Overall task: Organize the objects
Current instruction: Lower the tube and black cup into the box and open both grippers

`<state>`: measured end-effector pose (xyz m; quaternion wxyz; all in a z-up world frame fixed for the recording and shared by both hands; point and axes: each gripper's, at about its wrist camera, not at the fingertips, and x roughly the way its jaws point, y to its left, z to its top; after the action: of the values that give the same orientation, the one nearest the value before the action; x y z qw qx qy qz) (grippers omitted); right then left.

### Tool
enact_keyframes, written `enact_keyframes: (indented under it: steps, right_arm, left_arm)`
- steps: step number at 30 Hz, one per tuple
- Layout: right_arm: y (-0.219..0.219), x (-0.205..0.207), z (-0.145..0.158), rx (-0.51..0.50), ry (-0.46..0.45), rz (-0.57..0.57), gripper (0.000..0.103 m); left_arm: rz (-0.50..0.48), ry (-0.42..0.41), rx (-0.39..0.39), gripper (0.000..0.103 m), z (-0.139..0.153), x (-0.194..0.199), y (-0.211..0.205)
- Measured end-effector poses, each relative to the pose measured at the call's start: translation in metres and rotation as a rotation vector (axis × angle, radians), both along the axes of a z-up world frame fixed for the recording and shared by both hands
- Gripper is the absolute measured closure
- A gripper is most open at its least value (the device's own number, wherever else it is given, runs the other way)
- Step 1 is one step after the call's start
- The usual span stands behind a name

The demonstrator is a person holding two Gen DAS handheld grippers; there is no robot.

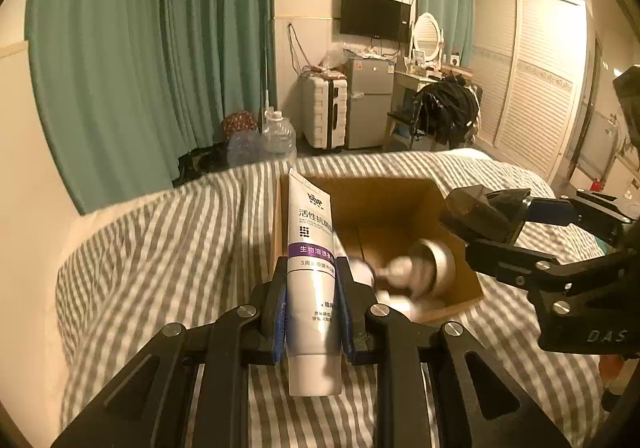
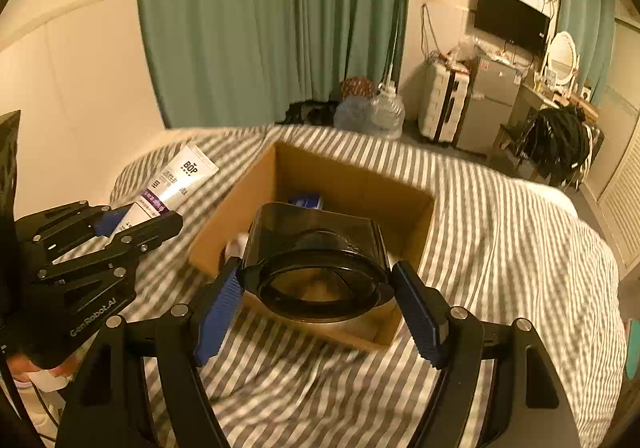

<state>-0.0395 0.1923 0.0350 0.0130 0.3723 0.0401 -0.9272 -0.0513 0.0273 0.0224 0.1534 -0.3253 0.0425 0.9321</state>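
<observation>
My left gripper [image 1: 312, 312] is shut on a white toothpaste tube [image 1: 310, 268] with a purple band, held upright just left of an open cardboard box [image 1: 400, 200] on the striped bed. The tube also shows in the right wrist view [image 2: 176, 184]. My right gripper [image 2: 316, 300] is shut on a dark translucent cup [image 2: 316, 248], held over the box's near edge [image 2: 224, 224]; it shows in the left wrist view [image 1: 480, 212] too. Inside the box lie a silvery pump bottle [image 1: 424, 268] and a blue packet [image 2: 306, 200].
The bed has a grey-and-white striped cover [image 1: 160, 248]. Beyond it stand green curtains [image 1: 140, 48], water jugs [image 1: 276, 136], a white suitcase [image 1: 324, 108], a small fridge [image 1: 370, 100] and a chair with black clothes [image 1: 448, 108].
</observation>
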Motion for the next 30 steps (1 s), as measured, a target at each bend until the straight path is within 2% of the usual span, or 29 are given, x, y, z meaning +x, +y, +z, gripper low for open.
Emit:
enact_keyframes:
  steps: [6,11,15,21,30]
  right_arm:
    - [0.017,-0.039,0.017,-0.006,0.023,-0.006,0.029]
    - [0.031,-0.076,0.016,-0.014,0.018,-0.010,0.029]
    - [0.042,-0.098,-0.007,-0.028,-0.016,-0.011,0.029]
    - [0.056,-0.118,-0.058,-0.086,-0.127,-0.032,0.029]
    - [0.064,-0.120,-0.070,-0.144,-0.173,-0.060,0.028]
  left_arm:
    - [-0.037,-0.004,-0.010,0.082,0.009,-0.054,0.015]
    - [-0.087,-0.022,-0.075,0.082,-0.008,-0.087,0.037]
    - [-0.130,-0.092,-0.066,0.082,-0.039,-0.097,0.046]
    - [-0.153,-0.161,-0.123,0.082,-0.075,-0.103,0.063]
    - [-0.177,-0.181,-0.120,0.081,-0.085,-0.094,0.075]
